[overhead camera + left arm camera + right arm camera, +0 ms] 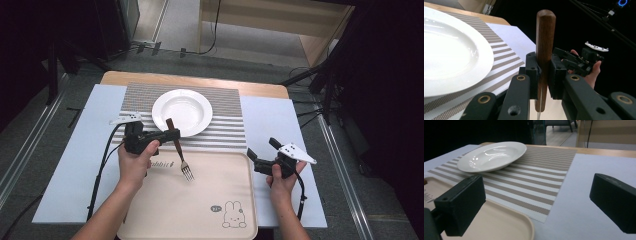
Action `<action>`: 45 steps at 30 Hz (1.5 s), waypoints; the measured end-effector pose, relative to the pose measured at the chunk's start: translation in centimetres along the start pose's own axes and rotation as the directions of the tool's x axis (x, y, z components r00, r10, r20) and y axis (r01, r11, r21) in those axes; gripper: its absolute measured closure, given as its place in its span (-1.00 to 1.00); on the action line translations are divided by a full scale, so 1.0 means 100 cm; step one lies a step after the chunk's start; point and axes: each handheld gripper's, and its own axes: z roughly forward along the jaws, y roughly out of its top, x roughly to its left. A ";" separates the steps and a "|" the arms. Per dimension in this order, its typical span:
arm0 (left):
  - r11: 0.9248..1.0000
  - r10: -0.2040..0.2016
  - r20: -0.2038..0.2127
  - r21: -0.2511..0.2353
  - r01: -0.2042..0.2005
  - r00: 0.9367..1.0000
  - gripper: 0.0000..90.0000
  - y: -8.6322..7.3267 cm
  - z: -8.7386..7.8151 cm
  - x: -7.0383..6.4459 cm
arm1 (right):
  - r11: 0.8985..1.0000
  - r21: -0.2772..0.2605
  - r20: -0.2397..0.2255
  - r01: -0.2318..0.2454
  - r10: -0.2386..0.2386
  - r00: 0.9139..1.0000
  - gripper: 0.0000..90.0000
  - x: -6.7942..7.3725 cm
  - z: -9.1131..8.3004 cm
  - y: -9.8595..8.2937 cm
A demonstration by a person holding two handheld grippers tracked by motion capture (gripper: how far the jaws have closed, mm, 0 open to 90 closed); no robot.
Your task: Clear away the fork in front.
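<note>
A: What is the left gripper (171, 135) doing?

B: Its jaws are clamped on the brown wooden handle of a fork (178, 150). In the high view the fork hangs tines-down over the far left part of the cream tray (200, 210), its handle crossing the near rim of the white plate (182, 112). In the left gripper view the handle (544, 45) stands upright between the two black pads, and the metal neck runs down out of sight below.

A: And the right gripper (262, 153)?

B: Its jaws stand wide apart with nothing between them. It sits at the tray's right edge, over the pale blue sheet (270, 117) that covers the table. The right gripper view looks between its jaws at the tray corner (506, 225) and the sheet (584, 195).

A: What lies around the fork?

B: The plate rests on a striped placemat (225, 125), just beyond the tray's far edge. The plate (451, 55) is just to the fork's left in the left gripper view. The tray bears a rabbit drawing (234, 215) near its near right corner.

A: Is anything crowding it?

B: The plate rim is the closest thing. The right hand (594, 71) is well apart, off to the right.
</note>
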 end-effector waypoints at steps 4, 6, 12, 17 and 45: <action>1.000 -0.001 -0.002 0.005 0.001 1.000 0.76 -0.004 -0.006 0.001 | 1.000 -0.003 0.023 -0.009 0.009 1.000 -1.00 -0.007 -0.010 -0.006; 1.000 -0.003 -0.003 0.009 0.003 1.000 0.76 -0.005 -0.008 0.002 | 1.000 -0.011 0.037 -0.008 0.009 0.999 -1.00 -0.010 -0.015 -0.008; 1.000 -0.019 0.005 0.007 0.019 1.000 0.76 -0.010 -0.015 0.002 | 1.000 -0.025 0.052 -0.007 0.008 0.999 -1.00 -0.013 -0.028 -0.011; 0.999 -0.035 0.011 0.023 0.035 0.999 0.76 -0.014 -0.019 0.001 | 0.999 -0.032 0.062 -0.012 0.014 0.998 -1.00 -0.017 -0.038 -0.014; 0.992 -0.105 0.046 0.082 0.101 0.993 0.76 -0.031 -0.047 -0.001 | 0.999 -0.040 0.113 0.014 -0.009 0.994 -1.00 -0.027 -0.078 -0.025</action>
